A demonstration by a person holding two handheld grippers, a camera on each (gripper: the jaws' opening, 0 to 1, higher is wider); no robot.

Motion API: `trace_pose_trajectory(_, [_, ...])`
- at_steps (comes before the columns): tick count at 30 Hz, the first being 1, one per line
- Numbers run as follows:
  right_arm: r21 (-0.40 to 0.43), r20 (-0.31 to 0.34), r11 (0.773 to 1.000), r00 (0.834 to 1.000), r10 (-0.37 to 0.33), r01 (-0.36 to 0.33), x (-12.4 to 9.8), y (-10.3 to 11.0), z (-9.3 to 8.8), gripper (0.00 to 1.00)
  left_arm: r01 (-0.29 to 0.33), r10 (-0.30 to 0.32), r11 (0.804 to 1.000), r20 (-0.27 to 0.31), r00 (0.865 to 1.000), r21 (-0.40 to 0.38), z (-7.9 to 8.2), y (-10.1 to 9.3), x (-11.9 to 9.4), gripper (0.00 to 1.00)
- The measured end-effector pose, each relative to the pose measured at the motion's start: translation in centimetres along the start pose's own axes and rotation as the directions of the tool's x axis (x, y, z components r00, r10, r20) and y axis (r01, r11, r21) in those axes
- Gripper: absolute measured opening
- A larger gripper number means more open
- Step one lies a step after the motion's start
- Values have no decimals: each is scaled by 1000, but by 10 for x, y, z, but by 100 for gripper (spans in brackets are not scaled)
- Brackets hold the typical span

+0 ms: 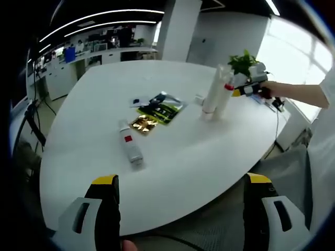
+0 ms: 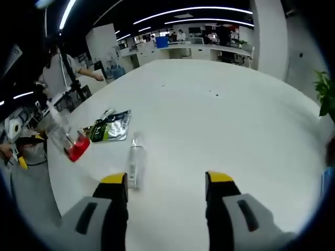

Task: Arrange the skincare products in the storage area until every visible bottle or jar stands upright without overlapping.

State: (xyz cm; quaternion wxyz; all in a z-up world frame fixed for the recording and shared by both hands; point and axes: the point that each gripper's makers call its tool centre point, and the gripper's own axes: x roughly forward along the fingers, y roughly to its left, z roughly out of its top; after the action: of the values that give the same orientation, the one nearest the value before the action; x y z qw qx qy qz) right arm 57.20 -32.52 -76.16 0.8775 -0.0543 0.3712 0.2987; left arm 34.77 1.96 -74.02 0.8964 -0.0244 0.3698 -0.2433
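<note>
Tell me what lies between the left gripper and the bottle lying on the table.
Bare white table, in the left gripper view, separates the left gripper from the lying bottle.

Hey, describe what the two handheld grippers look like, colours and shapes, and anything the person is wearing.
The left gripper has two broad black fingers with yellow tips, flanked by light grey shells with slot-shaped openings. The right gripper looks the same: black fingers, yellow tips, grey slotted shells. In the left gripper view, a dark cable hangs below the other gripper, and the person wears a light-coloured garment.
</note>
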Motion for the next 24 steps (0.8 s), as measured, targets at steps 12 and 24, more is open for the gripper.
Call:
trace_pose_trajectory(12, [-61, -89, 993, 991, 98, -104, 34, 8, 8, 51, -14, 14, 999, -7, 1000, -29, -1, 4, 1, 97])
trace_pose_trajectory(24, [-127, -161, 960, 961, 227, -248, 66, 31, 17, 46, -23, 22, 999, -18, 1000, -43, -3, 7, 3, 97])
